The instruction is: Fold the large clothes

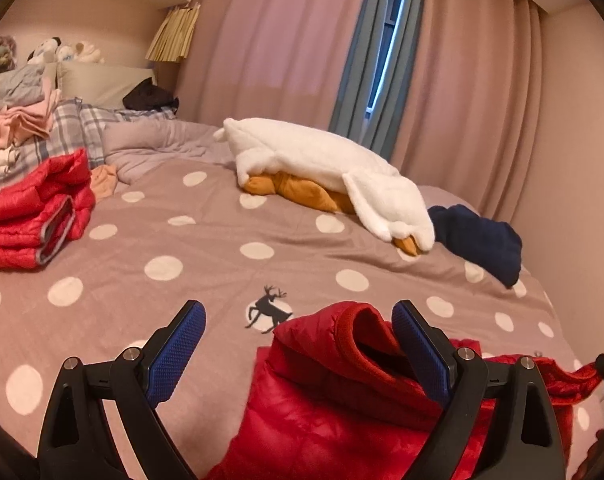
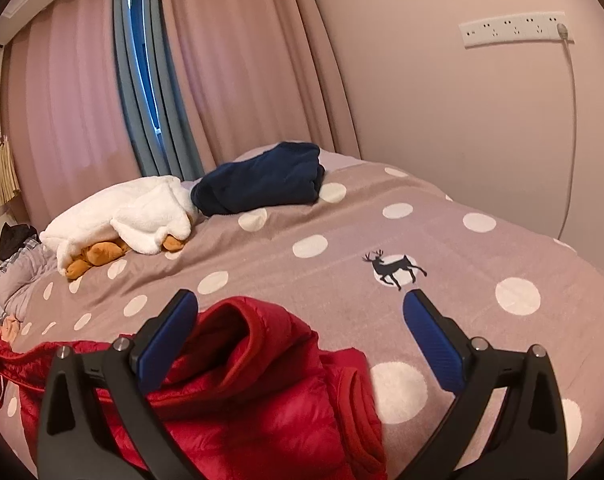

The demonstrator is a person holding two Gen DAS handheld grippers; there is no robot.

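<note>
A red puffer jacket [image 1: 326, 396] lies spread on the polka-dot bedspread [image 1: 206, 240], collar toward the far side. My left gripper [image 1: 298, 320] is open just above it, its right finger beside the collar. The same jacket shows in the right wrist view [image 2: 254, 392]. My right gripper [image 2: 300, 308] is open above it, its left finger next to the collar and its right finger over the bedspread [image 2: 442, 240]. Neither gripper holds anything.
A folded red jacket [image 1: 38, 220] sits at the left. A white and orange plush [image 1: 322, 172] and a navy garment [image 1: 478, 240] lie at the far side. Clothes are piled on plaid pillows [image 1: 18, 120]. Curtains and a wall with a power strip [image 2: 514, 28] stand behind.
</note>
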